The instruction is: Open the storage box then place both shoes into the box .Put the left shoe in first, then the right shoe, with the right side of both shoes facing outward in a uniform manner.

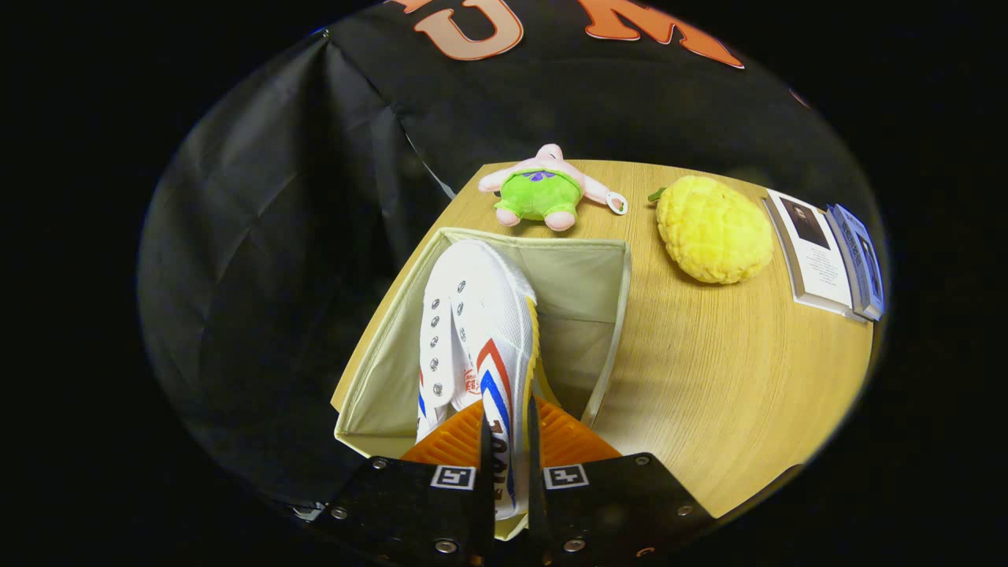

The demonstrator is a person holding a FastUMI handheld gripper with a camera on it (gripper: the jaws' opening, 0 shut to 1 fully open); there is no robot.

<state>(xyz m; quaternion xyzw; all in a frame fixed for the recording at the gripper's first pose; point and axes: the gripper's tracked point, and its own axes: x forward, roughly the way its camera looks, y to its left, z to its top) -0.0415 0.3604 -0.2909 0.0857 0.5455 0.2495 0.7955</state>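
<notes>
On the wooden table stands an open beige storage box, its mouth facing up, at the table's near left corner. Inside it hangs a white shoe with red and blue stripes, toe pointing away from the claw and down into the box, sole edge turned right. The gripper is clenched on the shoe's heel, both fingers pressing its sides. Beyond the box lie a yellow plush, books and a small pink-and-green plush toy.
</notes>
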